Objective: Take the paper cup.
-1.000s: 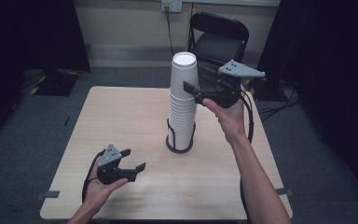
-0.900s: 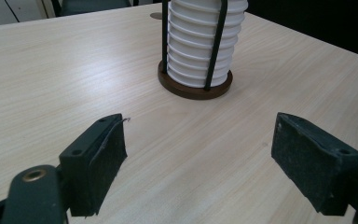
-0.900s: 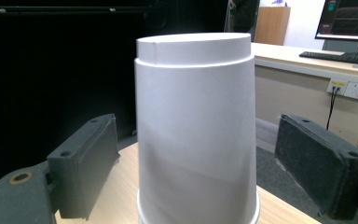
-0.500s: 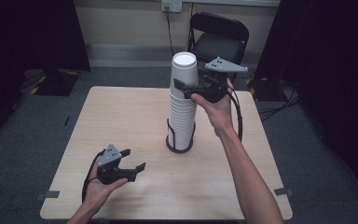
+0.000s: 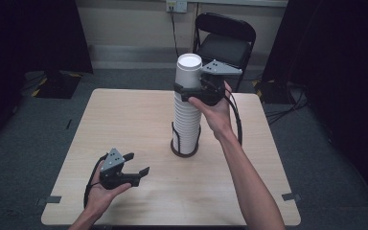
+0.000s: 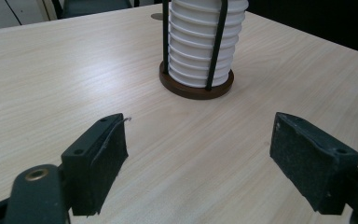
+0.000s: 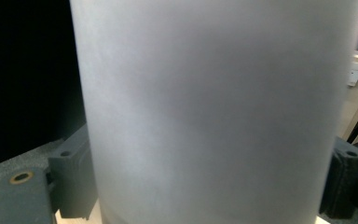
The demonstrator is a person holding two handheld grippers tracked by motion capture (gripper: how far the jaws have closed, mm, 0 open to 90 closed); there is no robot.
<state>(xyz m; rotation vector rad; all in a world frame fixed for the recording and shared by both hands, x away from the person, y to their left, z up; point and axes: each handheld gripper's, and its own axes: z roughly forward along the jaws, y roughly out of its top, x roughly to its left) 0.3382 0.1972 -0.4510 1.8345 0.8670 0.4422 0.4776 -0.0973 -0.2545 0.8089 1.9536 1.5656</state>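
High view, right gripper (image 5: 188, 92): jaws either side of top cup (image 5: 189, 71), grip unclear
left gripper (image 5: 133, 167): jaws wide open, near front-left worktop (image 5: 124, 120) corner

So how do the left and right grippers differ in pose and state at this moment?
The left gripper sits low by the table's near edge, while the right gripper is raised at the top of the paper cup stack. The left gripper's jaws stand wide apart over bare wooden table; the right gripper's jaws flank the top cup, though contact is unclear. Both are black, hand-held and carry a grey plate.
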